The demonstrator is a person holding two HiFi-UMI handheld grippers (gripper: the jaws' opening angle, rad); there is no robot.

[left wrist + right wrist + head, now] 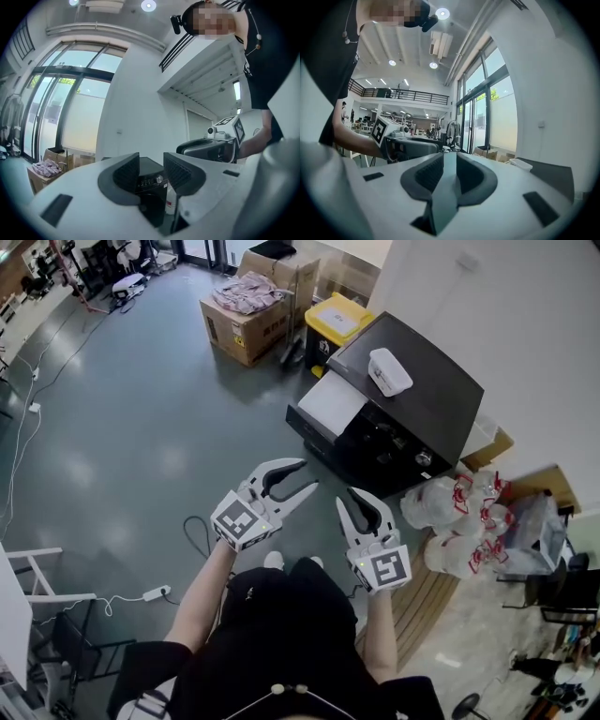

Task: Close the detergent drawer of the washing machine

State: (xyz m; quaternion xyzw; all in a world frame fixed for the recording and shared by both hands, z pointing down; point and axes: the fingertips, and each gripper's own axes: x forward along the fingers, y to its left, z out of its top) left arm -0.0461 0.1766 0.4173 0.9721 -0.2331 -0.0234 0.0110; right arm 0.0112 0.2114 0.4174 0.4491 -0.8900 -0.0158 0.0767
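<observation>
The dark, black-topped washing machine (412,399) stands ahead on the floor, and the white slab at its front corner looks to be the open detergent drawer (331,404). Both grippers hang well short of it. The left gripper (307,474) has wide, empty jaws; the right gripper (346,496) has narrower ones, also empty.

A push landing off-centre could skew the drawer and jam it, or a spread jaw tip might hook its rim.

Only the head view shows the drawer. The left gripper view frames the control panel and knob (160,178) between its jaws, while the right gripper view looks mostly past the machine.
</observation>
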